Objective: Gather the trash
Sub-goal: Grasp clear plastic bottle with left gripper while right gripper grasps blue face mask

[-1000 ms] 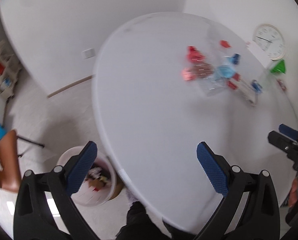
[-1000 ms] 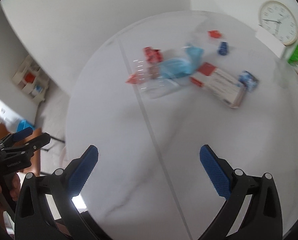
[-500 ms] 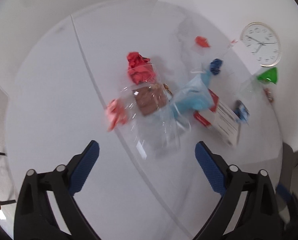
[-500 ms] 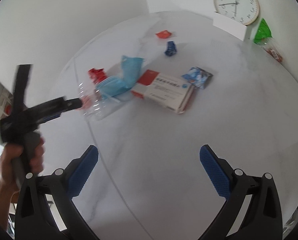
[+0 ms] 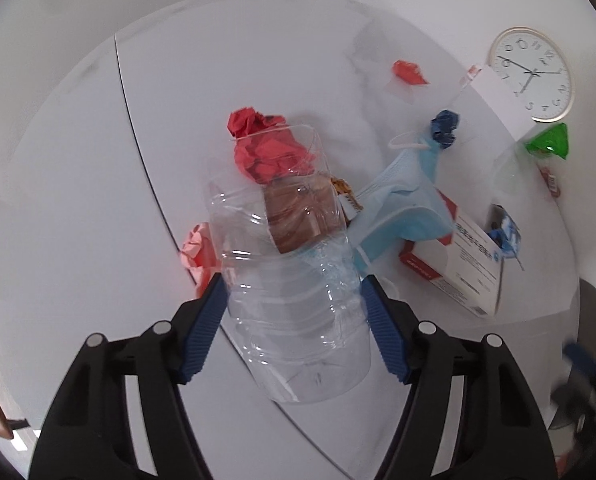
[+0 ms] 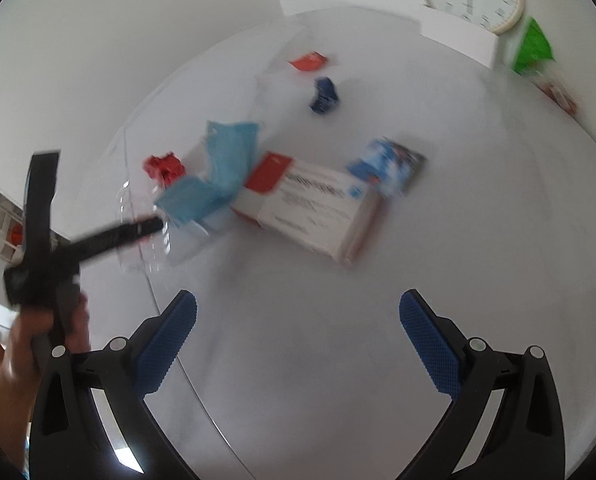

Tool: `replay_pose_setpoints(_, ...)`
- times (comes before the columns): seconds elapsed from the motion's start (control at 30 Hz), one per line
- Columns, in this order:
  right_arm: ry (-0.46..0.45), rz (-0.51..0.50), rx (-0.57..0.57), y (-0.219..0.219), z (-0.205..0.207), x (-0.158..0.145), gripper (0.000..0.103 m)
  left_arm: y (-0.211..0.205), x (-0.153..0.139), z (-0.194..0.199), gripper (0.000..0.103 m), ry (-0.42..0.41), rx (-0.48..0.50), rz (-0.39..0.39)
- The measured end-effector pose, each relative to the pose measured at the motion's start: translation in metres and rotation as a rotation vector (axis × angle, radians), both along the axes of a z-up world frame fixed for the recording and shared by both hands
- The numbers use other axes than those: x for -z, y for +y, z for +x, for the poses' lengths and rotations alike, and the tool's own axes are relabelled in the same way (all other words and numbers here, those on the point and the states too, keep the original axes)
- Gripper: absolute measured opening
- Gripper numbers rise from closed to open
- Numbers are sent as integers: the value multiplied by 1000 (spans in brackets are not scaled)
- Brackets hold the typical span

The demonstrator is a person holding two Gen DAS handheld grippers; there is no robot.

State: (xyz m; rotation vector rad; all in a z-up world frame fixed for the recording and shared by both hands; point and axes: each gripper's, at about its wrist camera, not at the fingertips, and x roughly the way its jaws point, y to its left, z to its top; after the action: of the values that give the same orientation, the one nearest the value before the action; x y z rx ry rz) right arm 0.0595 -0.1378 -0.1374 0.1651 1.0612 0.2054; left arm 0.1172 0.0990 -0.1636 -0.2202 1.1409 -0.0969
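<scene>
A clear plastic bottle point(image 5: 298, 320) lies on the white round table point(image 5: 77, 200). My left gripper point(image 5: 293, 308) straddles it, its jaws closing and its blue pads touching the bottle's sides. Beyond the bottle lie red crumpled paper point(image 5: 257, 148), a brown wrapper point(image 5: 302, 212), a pink paper ball point(image 5: 195, 248) and a blue face mask point(image 5: 402, 208). My right gripper point(image 6: 298, 344) hangs open over bare table, nothing between its fingers, short of a white and red medicine box point(image 6: 314, 212). In the blurred right wrist view a hand point(image 6: 25, 352) holds the left gripper.
A dark blue paper ball point(image 5: 444, 126), a red wrapper point(image 5: 408, 72) and a blue packet point(image 5: 506, 236) lie farther back. A wall clock point(image 5: 532, 74) and a green bag point(image 5: 550, 140) sit at the table's far right edge. A seam point(image 5: 145, 168) crosses the tabletop.
The left gripper swung from the table edge and bin to the trash pile, came down around the bottle and narrowed its jaws. The right gripper moved closer to the medicine box.
</scene>
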Motion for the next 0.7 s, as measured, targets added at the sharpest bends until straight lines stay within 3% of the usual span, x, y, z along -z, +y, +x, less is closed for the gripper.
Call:
replay_pose_setpoints(0.2,-25,15,-67,40,68,1,101,16,-31,-29,66,-54,11,-26)
replay_pose_setpoints(0.27,-1,18,-72,53,95,10,100,24,-43,-43,66,-77,10,-18)
replay_pose_setpoints(0.37,62,31,-56,67,130,28,92,38,-56,-65,66,-100,-3,6)
replay_pose_setpoints(0.43,125,48,-39,73,148,43,83,50,-61,-80,66,-106,-25,11)
replay_pose_setpoints(0.5,181,39,-29,76,159,56,60,65,-64,-95,66,-100,-58,9)
replay_pose_setpoints(0.53,200,27,-26,78,162,61,53,71,-65,-101,66,-98,-70,10)
replay_pose_setpoints(0.6,178,-16,-31,81,161,58,27,87,-67,-118,66,-99,-104,26)
replay_pose_setpoints(0.7,150,-33,-45,78,153,46,14,106,-69,-139,66,-99,-147,55)
